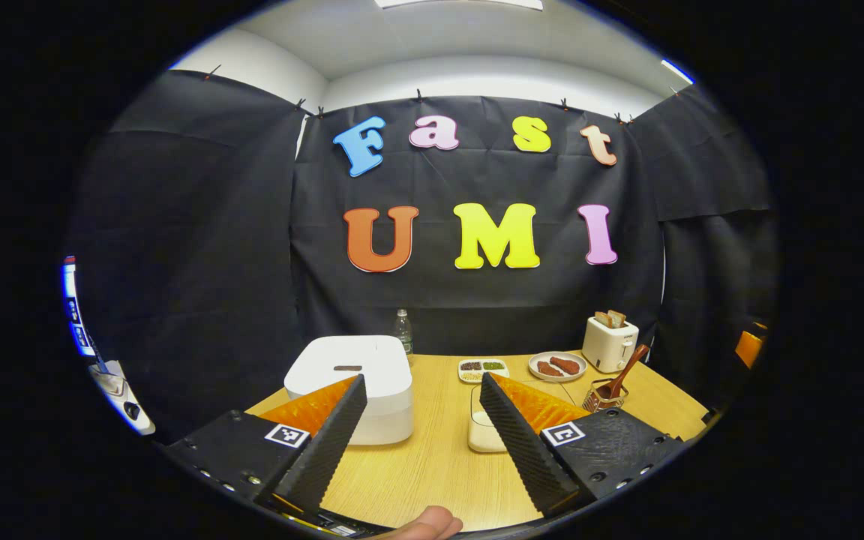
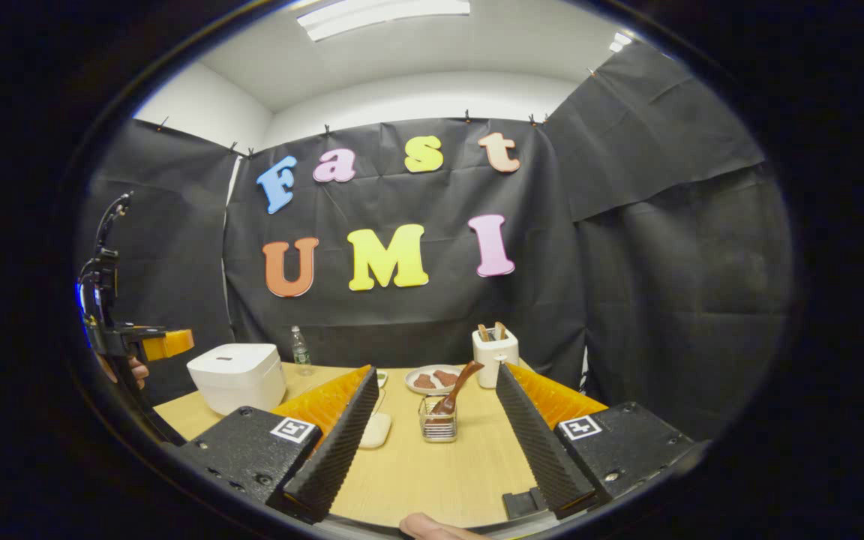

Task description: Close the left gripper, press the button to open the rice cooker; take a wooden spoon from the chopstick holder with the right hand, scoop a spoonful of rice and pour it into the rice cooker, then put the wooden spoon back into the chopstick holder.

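Both tongs (image 1: 423, 386) (image 2: 436, 375) gape wide, seemingly touching nothing.

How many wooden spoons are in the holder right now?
1. The spoon stands tilted in the holder, bowl down, handle leaning toward the toaster. Its bowl could hide something smaller behind it.

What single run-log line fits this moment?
left gripper: open, above table | right gripper: open | rice cooker: lid shut | wooden spoon: in chopstick holder
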A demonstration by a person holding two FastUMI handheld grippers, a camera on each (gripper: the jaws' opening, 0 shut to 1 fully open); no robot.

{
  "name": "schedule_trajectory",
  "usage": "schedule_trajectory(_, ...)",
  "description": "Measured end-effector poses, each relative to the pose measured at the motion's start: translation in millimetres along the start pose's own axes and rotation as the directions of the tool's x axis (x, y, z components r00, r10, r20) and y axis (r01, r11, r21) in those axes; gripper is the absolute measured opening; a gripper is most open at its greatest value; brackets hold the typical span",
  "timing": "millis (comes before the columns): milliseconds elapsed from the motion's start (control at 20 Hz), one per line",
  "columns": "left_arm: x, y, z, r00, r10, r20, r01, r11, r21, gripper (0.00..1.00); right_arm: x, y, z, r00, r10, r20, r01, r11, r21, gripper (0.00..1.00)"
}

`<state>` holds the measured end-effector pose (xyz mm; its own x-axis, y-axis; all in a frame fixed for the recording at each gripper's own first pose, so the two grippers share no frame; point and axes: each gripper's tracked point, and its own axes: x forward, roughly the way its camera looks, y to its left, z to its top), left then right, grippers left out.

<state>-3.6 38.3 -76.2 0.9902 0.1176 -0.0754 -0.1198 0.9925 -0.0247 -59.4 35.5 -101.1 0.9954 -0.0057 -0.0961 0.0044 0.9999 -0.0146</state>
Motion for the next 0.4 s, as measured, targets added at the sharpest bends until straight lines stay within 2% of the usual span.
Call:
schedule_trajectory(200,-23.7,12.5,9.1,0.998,0.045,0.052,-0.042,0.998,-0.045,0.97,2.5,12.4,12.6,1.000,0.013,-0.008,-0.013,1.000,-0.022,0.99)
schedule_trajectory(400,-43.5,5.1,21.1,0.996,0.005,0.094,-0.001,0.999,-0.038,0.95,8.3,19.9,17.6,0.999,0.025,-0.036,-0.026,0.999,-0.021,0.99)
